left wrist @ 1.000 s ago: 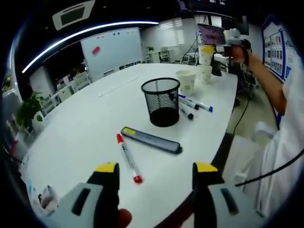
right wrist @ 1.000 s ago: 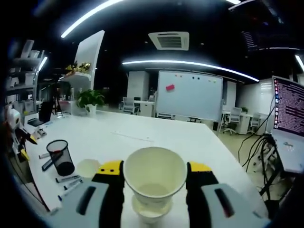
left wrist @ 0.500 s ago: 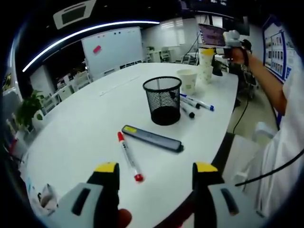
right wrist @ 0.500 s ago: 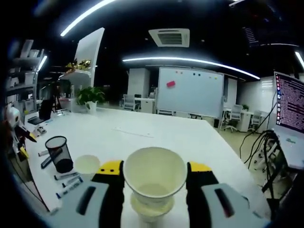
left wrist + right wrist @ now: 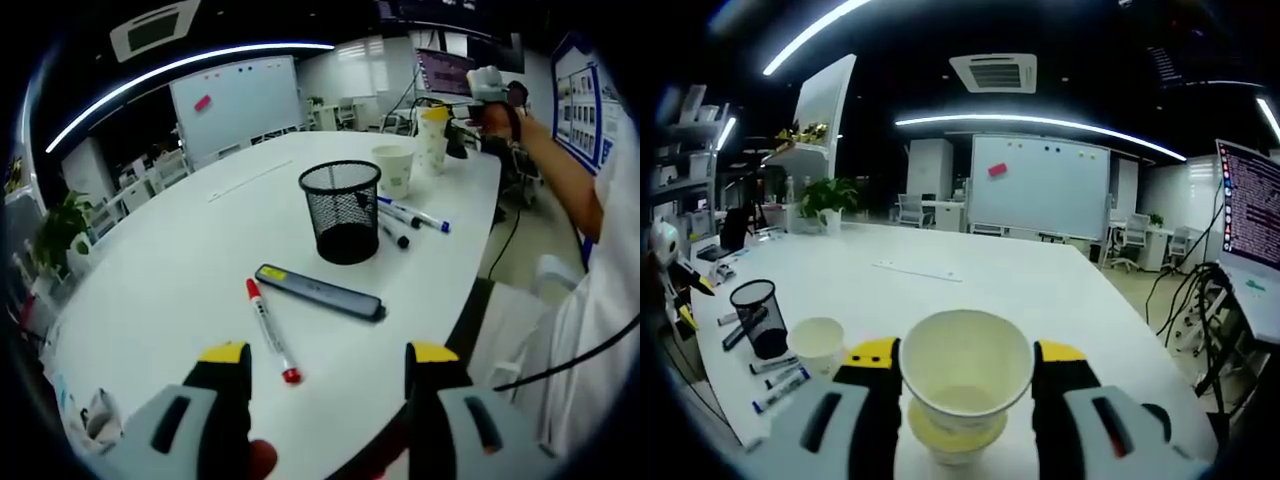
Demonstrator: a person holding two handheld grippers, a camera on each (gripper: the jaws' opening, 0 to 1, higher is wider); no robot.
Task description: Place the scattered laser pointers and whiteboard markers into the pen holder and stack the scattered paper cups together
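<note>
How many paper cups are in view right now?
3: one paper cup clamped in the right gripper, a second cup directly beneath it, and a third cup standing alone near the mesh pen holder.

A long white worktop with a rounded end carries a black mesh pen holder standing upright near its middle. Nearer the left gripper view's camera lie a dark flat laser pointer and, just beside it, a red-capped whiteboard marker. Beyond the holder, close to its base, lie a few more markers near the worktop's edge, with a single paper cup standing upright just past them.
</note>
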